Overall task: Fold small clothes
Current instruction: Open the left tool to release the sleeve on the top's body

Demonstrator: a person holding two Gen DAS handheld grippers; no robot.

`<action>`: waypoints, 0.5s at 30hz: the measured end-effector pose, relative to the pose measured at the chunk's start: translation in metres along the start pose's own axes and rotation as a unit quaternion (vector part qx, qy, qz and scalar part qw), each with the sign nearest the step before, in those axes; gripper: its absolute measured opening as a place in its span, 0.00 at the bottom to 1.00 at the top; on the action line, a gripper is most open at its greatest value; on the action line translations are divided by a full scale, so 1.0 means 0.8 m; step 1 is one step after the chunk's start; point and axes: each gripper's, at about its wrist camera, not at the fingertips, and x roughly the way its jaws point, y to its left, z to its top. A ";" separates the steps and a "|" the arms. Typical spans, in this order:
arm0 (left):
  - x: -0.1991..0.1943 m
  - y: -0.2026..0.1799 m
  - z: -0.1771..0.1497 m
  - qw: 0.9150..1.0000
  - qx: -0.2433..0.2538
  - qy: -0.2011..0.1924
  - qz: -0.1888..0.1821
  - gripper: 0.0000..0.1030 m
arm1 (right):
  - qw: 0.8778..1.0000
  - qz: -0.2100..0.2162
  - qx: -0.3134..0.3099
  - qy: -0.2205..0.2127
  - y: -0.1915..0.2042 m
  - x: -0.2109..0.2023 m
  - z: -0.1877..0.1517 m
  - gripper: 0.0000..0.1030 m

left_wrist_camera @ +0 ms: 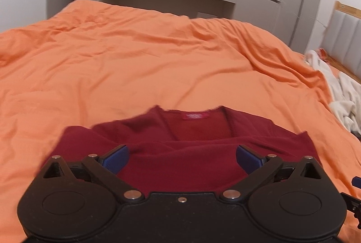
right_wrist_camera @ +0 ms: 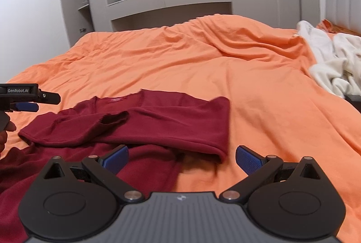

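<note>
Right wrist only: left tool [right_wrist_camera: 31, 98], seemingly open.

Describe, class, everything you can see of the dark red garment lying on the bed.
The dark red garment is a soft, knit-looking top with a V-neck and a small pink neck label. It lies partly folded on the orange bedcover, one long sleeve laid across its body, the hem side doubled over. Nothing grips it: the left gripper and right gripper hover open above it.
</note>
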 end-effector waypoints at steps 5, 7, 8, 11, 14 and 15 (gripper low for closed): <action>-0.019 0.052 0.012 0.999 -0.017 -0.015 0.045 0.99 | 0.999 0.035 -0.017 0.007 0.026 0.025 0.019 1.00; -0.025 0.079 0.015 0.998 -0.029 -0.018 0.062 0.99 | 0.998 0.050 -0.022 0.011 0.038 0.038 0.025 1.00; -0.028 0.094 0.016 0.997 -0.035 -0.020 0.072 0.99 | 0.998 0.058 -0.024 0.013 0.044 0.045 0.029 1.00; -0.034 0.137 0.019 0.993 -0.050 -0.024 0.102 0.99 | 0.996 0.082 -0.023 0.025 0.063 0.072 0.041 1.00; -0.035 0.179 0.018 0.990 -0.070 -0.023 0.123 0.99 | 0.994 0.104 -0.027 0.038 0.085 0.101 0.052 0.93; -0.033 0.194 0.017 0.989 -0.078 -0.022 0.126 0.99 | 0.993 0.106 -0.031 0.041 0.093 0.111 0.054 0.91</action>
